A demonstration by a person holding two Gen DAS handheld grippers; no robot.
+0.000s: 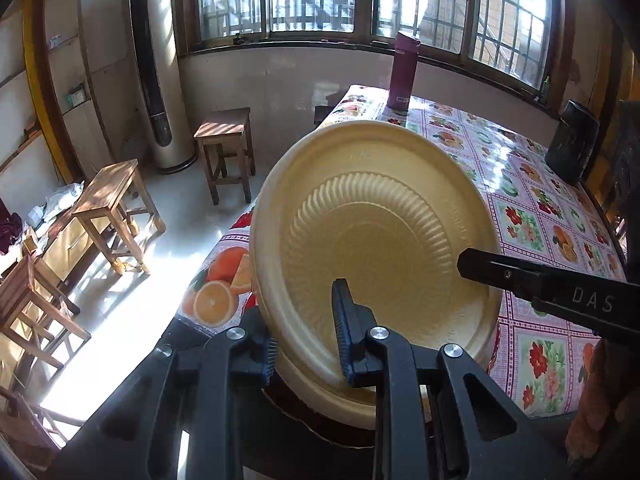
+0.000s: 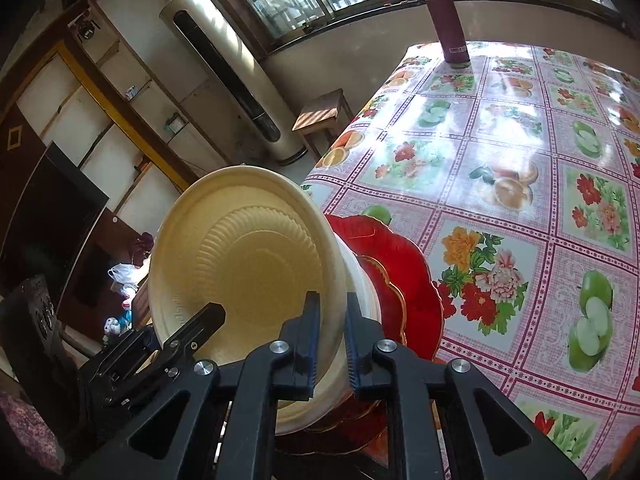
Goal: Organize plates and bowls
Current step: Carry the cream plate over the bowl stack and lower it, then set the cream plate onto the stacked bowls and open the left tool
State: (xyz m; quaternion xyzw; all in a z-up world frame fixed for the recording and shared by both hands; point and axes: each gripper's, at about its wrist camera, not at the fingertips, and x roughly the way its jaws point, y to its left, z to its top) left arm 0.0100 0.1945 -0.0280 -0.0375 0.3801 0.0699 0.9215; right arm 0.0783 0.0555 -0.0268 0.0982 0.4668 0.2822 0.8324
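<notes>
I have the cream bowl point(image 1: 376, 240) clamped by its rim in both the left gripper point(image 1: 308, 344) and the right gripper point(image 2: 332, 340), tilted just above the red plates point(image 2: 400, 280) ahead of my right fingers, so stacking seems nearly done.

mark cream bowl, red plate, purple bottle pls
cream bowl point(image 1: 372, 240): left wrist view, on its ribbed inner wall.
red plate point(image 2: 404, 264): right wrist view, on its scalloped red rim, right of the bowl.
purple bottle point(image 2: 446, 20): right wrist view, mid-body, standing at the table's far edge.
</notes>
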